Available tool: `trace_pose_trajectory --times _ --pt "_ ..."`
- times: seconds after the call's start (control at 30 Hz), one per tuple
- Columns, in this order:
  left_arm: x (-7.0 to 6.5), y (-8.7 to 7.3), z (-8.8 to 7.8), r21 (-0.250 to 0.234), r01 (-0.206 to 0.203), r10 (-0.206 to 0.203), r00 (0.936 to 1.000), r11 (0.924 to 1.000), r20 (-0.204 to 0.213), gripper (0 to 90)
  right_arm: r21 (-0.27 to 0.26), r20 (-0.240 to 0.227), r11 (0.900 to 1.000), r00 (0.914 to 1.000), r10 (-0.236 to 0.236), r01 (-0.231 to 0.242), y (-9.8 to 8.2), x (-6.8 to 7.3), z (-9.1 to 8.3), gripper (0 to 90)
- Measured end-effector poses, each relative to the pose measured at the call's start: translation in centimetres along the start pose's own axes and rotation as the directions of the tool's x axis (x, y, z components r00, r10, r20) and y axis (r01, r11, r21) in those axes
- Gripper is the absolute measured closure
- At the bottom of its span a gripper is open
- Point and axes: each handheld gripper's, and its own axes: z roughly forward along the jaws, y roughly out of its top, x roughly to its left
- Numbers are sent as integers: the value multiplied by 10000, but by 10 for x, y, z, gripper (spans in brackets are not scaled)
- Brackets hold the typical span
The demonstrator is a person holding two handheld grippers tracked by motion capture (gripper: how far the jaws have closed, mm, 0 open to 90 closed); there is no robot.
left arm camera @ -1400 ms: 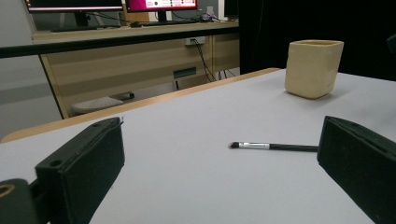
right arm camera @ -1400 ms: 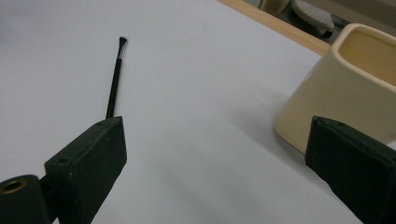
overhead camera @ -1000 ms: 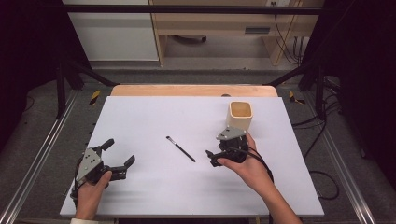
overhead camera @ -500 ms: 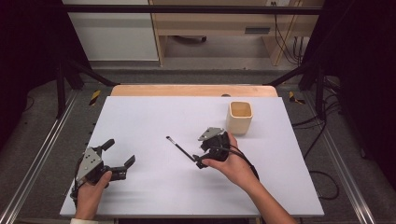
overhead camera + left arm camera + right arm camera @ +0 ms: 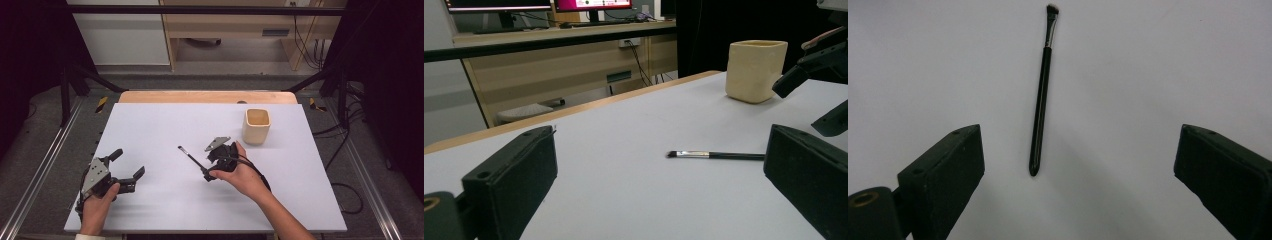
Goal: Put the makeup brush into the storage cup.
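A thin black makeup brush point(image 5: 190, 157) lies on the white tabletop point(image 5: 150, 125), bristles toward the far left. My right gripper point(image 5: 207, 165) hovers open over the brush's handle end. In the right gripper view the brush point(image 5: 1041, 95) runs up between the wide-apart jaws of that gripper point(image 5: 1078, 175), touching neither. My left gripper point(image 5: 128, 163) rests open near the front left, with nothing between its jaws. From the left gripper view point(image 5: 659, 200) I see the brush point(image 5: 719, 155) lying flat and the right gripper point(image 5: 811, 102) just beyond it.
A cream square cup point(image 5: 257, 125) stands upright at the back right, behind the right hand; it is also in the left gripper view point(image 5: 754, 70). A wooden strip point(image 5: 200, 96) edges the table's far side. Dark frame rails run along both sides.
The right gripper has moved left from beside the cup to the brush's handle end, still open. The left gripper and the brush have stayed put.
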Motion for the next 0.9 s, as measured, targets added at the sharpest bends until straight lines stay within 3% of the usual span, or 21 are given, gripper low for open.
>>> trace_pose_trajectory --times 0.4,0.9 --pt "0 0 0 40 -6 6 10000 10000 -7 7 217 -224 9996 9996 -158 163 3 6 7 61" --pt "3 1 -2 -105 133 -134 9999 9999 -88 7 268 -381 9996 9993 11 -1 12 7 19 55"
